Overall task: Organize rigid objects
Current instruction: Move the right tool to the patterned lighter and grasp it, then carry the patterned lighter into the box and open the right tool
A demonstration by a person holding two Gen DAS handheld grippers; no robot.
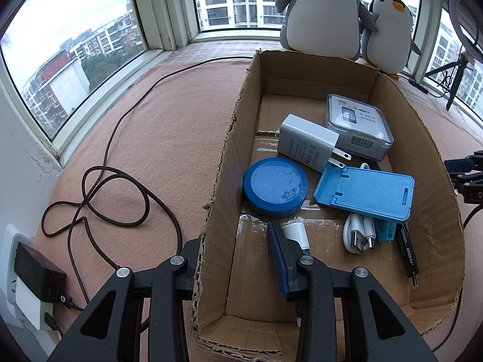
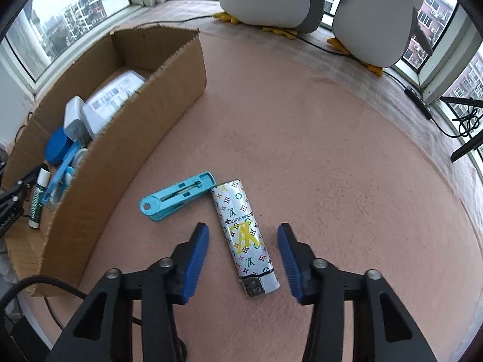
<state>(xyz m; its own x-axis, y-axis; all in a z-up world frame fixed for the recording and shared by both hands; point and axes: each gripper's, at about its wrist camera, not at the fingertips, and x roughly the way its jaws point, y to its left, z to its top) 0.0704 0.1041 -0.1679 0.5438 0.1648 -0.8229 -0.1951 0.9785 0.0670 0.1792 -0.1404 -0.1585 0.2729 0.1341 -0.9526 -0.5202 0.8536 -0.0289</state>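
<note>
The right gripper (image 2: 243,252) hangs with its jaws spread wide either side of the patterned lighter (image 2: 243,235), low in the frame, touching neither side. Just up-left of the lighter lies a teal clip (image 2: 178,196) on the pink mat (image 2: 332,166). The left gripper (image 1: 238,259) is parted astride the wall of the cardboard box (image 1: 229,150); a white tube (image 1: 297,232) lies beside its inner finger. Inside sit a blue round tin (image 1: 276,187), a white charger (image 1: 305,143) and a blue phone stand (image 1: 365,191).
</note>
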